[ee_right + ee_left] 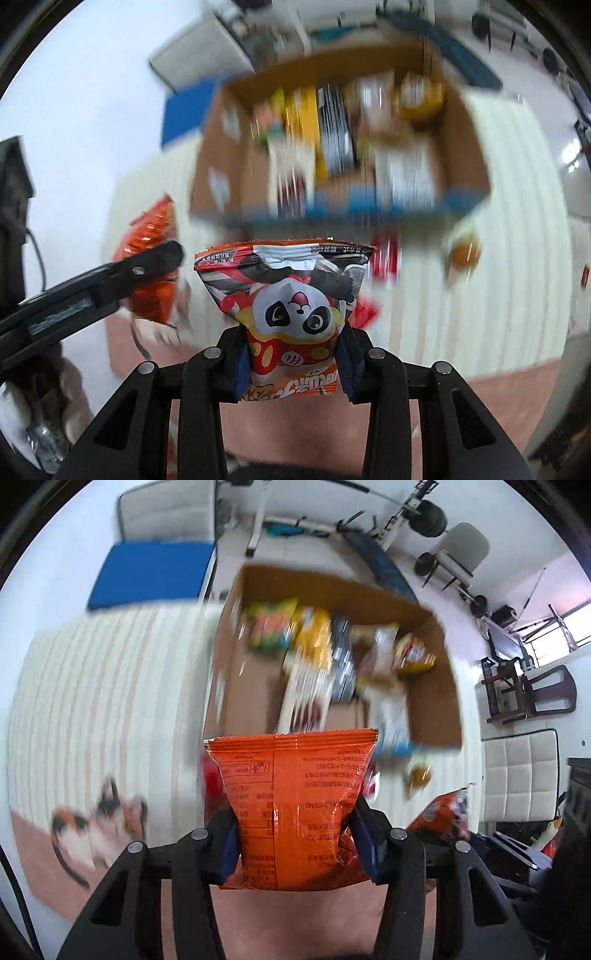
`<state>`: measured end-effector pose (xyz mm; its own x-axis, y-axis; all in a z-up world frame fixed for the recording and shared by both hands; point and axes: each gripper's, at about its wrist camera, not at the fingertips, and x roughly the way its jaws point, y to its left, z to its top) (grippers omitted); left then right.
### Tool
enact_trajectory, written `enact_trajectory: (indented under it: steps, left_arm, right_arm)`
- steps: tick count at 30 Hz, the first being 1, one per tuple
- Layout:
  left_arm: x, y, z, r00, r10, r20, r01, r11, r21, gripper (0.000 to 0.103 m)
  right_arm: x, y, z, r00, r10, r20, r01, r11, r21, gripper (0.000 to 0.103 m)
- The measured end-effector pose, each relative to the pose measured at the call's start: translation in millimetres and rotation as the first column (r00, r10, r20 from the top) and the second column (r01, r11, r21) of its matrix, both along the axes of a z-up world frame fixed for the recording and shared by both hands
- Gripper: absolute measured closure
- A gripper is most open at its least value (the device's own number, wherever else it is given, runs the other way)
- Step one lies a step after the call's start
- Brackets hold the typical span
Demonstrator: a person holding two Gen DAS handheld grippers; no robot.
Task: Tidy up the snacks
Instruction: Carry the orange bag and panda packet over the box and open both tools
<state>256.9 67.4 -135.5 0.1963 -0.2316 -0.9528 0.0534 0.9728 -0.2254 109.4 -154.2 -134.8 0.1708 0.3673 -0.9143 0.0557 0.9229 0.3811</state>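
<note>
My left gripper [295,834] is shut on an orange snack bag [295,794], its printed back facing the camera, held above the striped mat. My right gripper [291,350] is shut on an orange snack bag with a panda picture [291,306]. Ahead of both lies an open cardboard box [432,686] holding several snack packs; it also shows in the right wrist view [465,147], blurred. The left gripper with its orange bag [151,273] shows at the left of the right wrist view. The panda bag [443,812] shows at the right of the left wrist view.
A striped cream mat [110,701] covers the surface. Loose snacks [417,771] lie on the mat in front of the box, also in the right wrist view [461,251]. A blue cushion [151,572] lies beyond the mat. Chairs and exercise gear [406,513] stand behind.
</note>
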Motion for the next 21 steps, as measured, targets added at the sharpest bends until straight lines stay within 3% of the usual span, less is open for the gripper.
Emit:
enact_trajectory:
  steps: [5,12,21]
  left_arm:
    - [63,-4,-3,1.000,-0.011,-0.007,0.011,0.998,0.056,0.054]
    - [113,-1,-55,0.989,0.022,-0.148,-0.008,0.996,0.093,0.054]
    - [132,-6,-113,0.956,0.028,-0.291,0.003,0.994,0.107,0.054]
  right_arm:
    - [66,-5,22,0.997,-0.040,0.069,0.043,0.998,-0.044,0.063]
    - [132,3,-12,0.998,-0.060,0.018,0.062,0.994,-0.090,0.063]
    - [158,10,-66,0.995,-0.050,-0.082,0.039,0.990,-0.134,0.063]
